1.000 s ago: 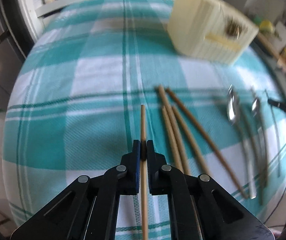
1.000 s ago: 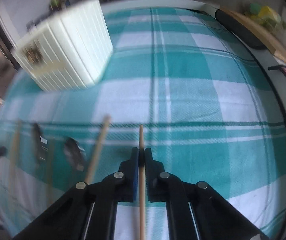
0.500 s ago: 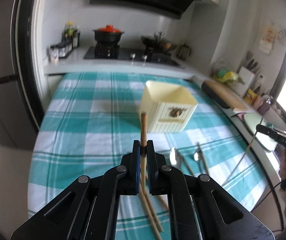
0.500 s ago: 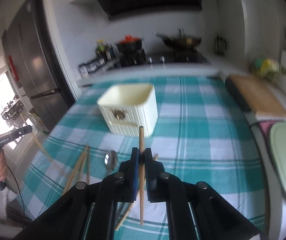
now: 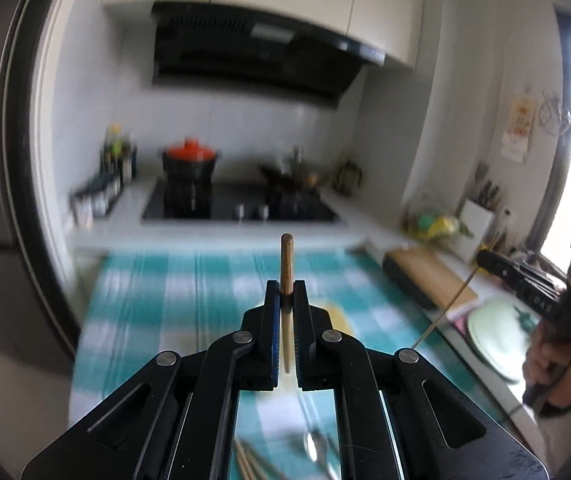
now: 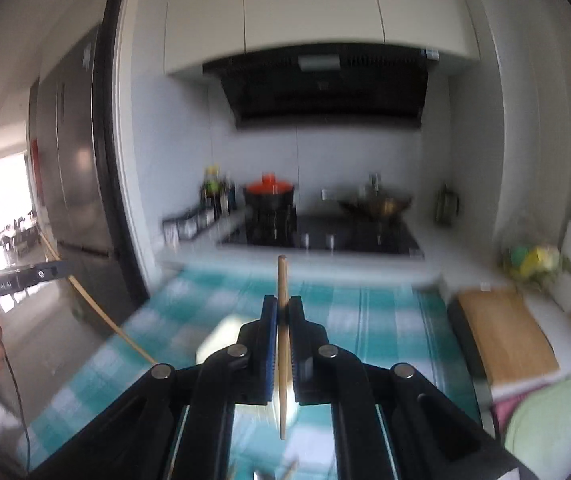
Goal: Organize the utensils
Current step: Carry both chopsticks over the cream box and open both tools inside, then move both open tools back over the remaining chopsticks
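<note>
One chopstick clamped inside each claw

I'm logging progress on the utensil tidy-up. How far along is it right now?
Done: nothing visibly stowed. In hand: the left gripper is shut on one chopstick, and the right gripper on another chopstick, both raised above the checked cloth. Left: a spoon and more chopsticks lie below.
</note>
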